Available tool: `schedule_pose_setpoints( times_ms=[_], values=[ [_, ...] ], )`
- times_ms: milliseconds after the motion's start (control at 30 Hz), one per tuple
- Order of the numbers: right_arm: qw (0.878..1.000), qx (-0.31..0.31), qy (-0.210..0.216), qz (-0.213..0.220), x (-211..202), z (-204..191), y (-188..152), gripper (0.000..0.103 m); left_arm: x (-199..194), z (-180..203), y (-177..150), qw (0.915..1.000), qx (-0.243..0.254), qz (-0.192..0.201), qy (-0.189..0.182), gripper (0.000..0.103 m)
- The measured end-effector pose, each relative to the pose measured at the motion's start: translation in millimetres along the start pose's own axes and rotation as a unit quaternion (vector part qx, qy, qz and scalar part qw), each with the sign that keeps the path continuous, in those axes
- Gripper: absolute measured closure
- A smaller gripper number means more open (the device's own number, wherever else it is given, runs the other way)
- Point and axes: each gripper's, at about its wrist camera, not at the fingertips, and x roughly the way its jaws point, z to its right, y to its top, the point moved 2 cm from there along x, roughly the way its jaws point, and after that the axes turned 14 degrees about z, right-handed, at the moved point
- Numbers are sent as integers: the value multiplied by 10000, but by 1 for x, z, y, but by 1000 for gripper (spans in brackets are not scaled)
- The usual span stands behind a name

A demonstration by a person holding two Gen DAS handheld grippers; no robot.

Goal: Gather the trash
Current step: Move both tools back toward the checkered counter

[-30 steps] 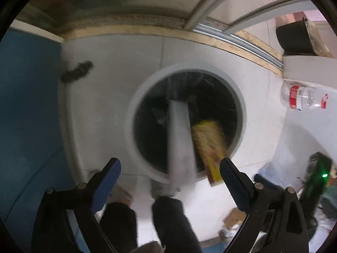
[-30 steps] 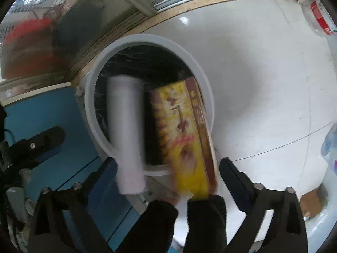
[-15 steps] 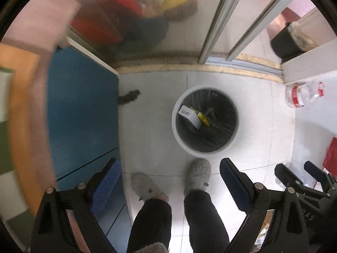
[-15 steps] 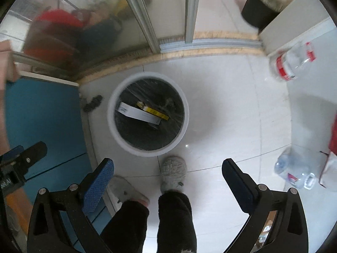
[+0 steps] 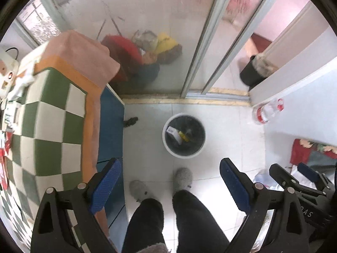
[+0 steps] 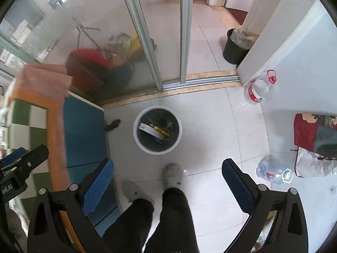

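Note:
A white round trash bin with a black liner stands on the tiled floor, also in the right wrist view. Inside lie a white box and a yellow box; they also show in the right wrist view, white and yellow. My left gripper is open and empty, high above the floor. My right gripper is open and empty, also high above the bin.
A table with a green-and-white checked cloth and blue side stands at left. Plastic bottles lie on the floor. A black bin stands past the sliding glass door. The person's slippered feet stand before the bin.
Both grippers let the white and yellow boxes drop into the bin, then rose high above it. The bin now looks small and the table has come into view.

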Motion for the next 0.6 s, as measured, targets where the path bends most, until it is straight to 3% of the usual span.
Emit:
schedule_pose_setpoints(
  times_ms=[200, 233, 367, 500, 600],
  values=[
    [9992, 99, 274, 258, -60, -23, 19, 0, -54, -43, 13, 9982, -373, 465, 75, 6],
    [9986, 81, 428, 294, -70, -35, 24, 0, -65, -59, 15, 9970, -490, 590, 132, 0],
    [9953, -205, 876, 355, -88, -89, 34, 0, -104, -128, 12, 9891, -1015, 954, 484, 0],
    [9868, -852, 1353, 240, -94, -174, 26, 0, -134, -214, -24, 9806, -1264, 978, 1139, 0],
    [9771, -1313, 1672, 68, -96, -233, 12, 0, -147, -267, -71, 9756, -1198, 661, 1719, 0]
  ],
)
